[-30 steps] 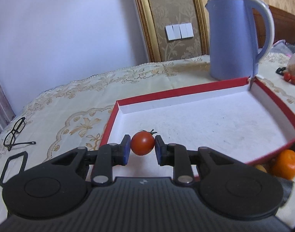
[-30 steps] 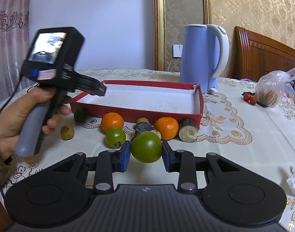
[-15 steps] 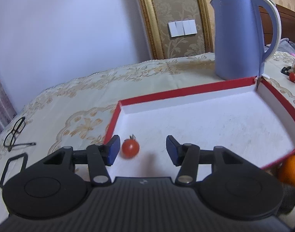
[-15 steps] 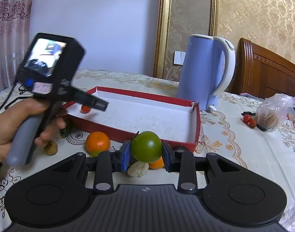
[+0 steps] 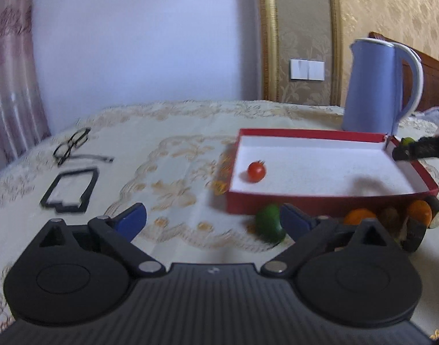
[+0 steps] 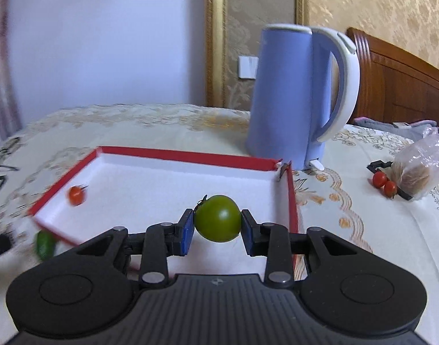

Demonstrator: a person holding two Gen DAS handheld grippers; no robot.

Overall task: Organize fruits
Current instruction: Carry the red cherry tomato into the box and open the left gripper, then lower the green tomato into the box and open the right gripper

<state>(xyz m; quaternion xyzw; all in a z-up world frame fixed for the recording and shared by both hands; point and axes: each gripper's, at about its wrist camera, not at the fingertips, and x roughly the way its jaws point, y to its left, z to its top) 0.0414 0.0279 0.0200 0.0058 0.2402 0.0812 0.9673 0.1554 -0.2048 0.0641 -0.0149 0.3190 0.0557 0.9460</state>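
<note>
On my far left, glasses lie on the tablecloth. My left gripper hangs over the cloth, jaws opening wide — nothing between them. Next comes the red tray, a cherry tomato resting in its left end. My right gripper is clenched on a green tomato, held above the tray's right half — oranges sit along the front wall, a kettle behind.

left gripper jaws opening wide and empty, right gripper clamped on green tomato
</note>
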